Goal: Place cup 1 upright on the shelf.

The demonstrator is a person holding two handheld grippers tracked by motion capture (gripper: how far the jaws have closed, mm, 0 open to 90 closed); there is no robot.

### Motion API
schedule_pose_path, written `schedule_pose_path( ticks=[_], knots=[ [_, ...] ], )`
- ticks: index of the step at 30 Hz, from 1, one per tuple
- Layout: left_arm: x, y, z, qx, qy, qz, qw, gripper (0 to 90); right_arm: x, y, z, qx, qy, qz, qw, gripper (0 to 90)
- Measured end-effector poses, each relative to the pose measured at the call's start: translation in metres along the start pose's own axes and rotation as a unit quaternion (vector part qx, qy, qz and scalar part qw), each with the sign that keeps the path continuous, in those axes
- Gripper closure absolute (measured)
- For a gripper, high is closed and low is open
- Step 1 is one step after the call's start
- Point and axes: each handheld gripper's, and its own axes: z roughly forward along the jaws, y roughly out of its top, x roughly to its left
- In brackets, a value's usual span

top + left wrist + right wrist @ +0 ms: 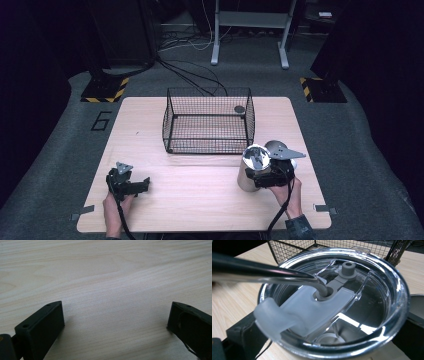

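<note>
Shiny steel tumbler with clear lid [251,167] upright between jaws of right hand-held gripper [267,176], clamped on it; left hand-held gripper [131,186] spread apart, well away on wooden desk [200,190].

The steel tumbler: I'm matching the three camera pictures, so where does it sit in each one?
High view: the steel tumbler stands at lower right on the table, at the right tool.
Right gripper view: its clear lid and metal straw take up most of the picture.
Left gripper view: none; bare wood between open jaws.
Shared landmark: the wire basket behind the tumbler.
</note>
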Motion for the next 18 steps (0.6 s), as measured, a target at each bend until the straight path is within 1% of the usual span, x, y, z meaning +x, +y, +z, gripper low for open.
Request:
schedule_pose_path(
  ticks=[3, 6, 10, 14, 15, 18],
  knots=[
    [0.0000, 0.0000, 0.0000, 0.000, 0.000, 0.000, 1.0000, 0.4, -0.0005, -0.0003, 0.0019, -0.001, 0.005, 0.005, 1.0000, 0.0],
    [0.0000, 0.0000, 0.0000, 0.000, 0.000, 0.000, 1.0000, 0.4, -0.0006, 0.0000, 0.0043, -0.008, 0.005, 0.009, 0.9999, 0.0],
    [0.0000, 0.0000, 0.0000, 0.000, 0.000, 0.000, 1.0000, 0.3, -0.0006, 0.0000, 0.0063, -0.012, 0.004, 0.006, 0.9999, 0.0],
    [0.0000, 0.0000, 0.0000, 0.000, 0.000, 0.000, 1.0000, 0.3, -0.0003, -0.0004, 0.0081, -0.015, 0.002, 0.008, 0.9998, 0.0],
    [-0.0001, 0.0000, 0.0000, 0.000, 0.000, 0.000, 1.0000, 0.4, -0.0008, -0.0005, 0.0085, -0.018, 0.004, 0.002, 0.9998, 0.3],
    [-0.0002, 0.0000, 0.0000, 0.000, 0.000, -0.001, 1.0000, 0.3, -0.0008, -0.0008, 0.0084, -0.017, 0.003, -0.004, 0.9998, 0.9]
  ],
)
